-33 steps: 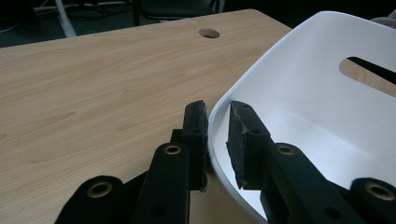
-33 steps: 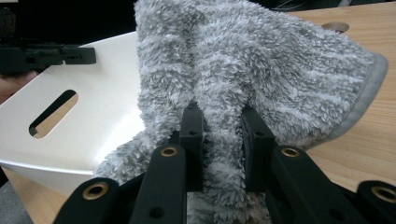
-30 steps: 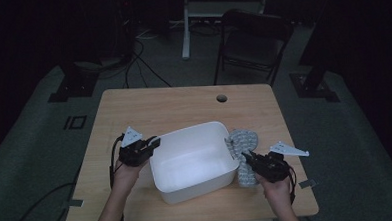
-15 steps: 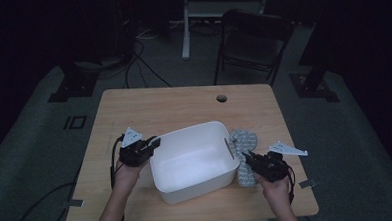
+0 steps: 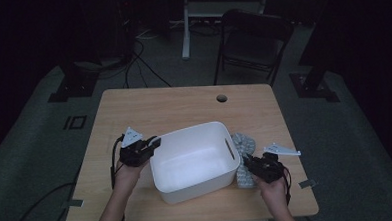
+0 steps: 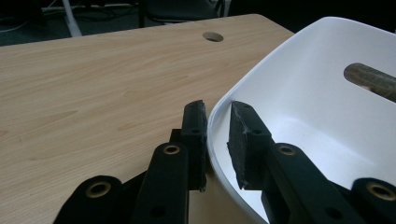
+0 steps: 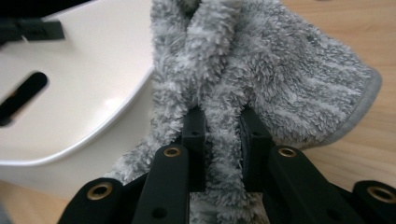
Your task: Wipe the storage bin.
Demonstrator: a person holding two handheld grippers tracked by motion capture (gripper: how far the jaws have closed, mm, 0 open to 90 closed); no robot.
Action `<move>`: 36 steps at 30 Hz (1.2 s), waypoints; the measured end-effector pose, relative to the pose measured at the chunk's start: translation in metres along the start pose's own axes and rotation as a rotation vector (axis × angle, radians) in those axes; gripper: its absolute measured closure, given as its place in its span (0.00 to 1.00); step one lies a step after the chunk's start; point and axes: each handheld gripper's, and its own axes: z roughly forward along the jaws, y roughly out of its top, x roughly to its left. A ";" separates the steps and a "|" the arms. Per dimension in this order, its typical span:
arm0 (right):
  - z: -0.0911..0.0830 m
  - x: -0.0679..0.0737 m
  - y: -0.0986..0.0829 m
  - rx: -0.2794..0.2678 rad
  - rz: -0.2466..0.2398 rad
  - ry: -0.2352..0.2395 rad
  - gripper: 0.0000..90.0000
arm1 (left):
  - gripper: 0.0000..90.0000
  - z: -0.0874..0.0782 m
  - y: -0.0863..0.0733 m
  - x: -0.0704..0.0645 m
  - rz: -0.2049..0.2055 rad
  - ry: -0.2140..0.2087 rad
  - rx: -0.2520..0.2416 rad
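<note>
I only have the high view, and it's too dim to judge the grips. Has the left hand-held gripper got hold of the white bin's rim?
Observer: Not clamped. The left hand-held gripper straddles the rim of the white bin, one jaw outside and one inside, with a gap at the inner jaw.
Operator: And the right one?
Observer: The right hand-held gripper is shut on a raised fold of the grey towel.
Operator: Is the towel clear of the bin?
Observer: No, it lies against the bin's outer wall.
</note>
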 end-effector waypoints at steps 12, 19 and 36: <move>-0.012 0.000 0.029 -0.106 -0.002 0.051 0.85 | 0.85 0.002 0.000 -0.002 -0.003 -0.019 -0.001; 0.000 -0.006 0.024 -0.088 0.037 0.064 0.85 | 0.85 0.002 0.000 -0.003 -0.004 -0.008 -0.001; 0.010 -0.017 0.018 -0.061 0.080 0.105 0.86 | 0.85 0.003 0.000 -0.003 -0.010 -0.009 -0.002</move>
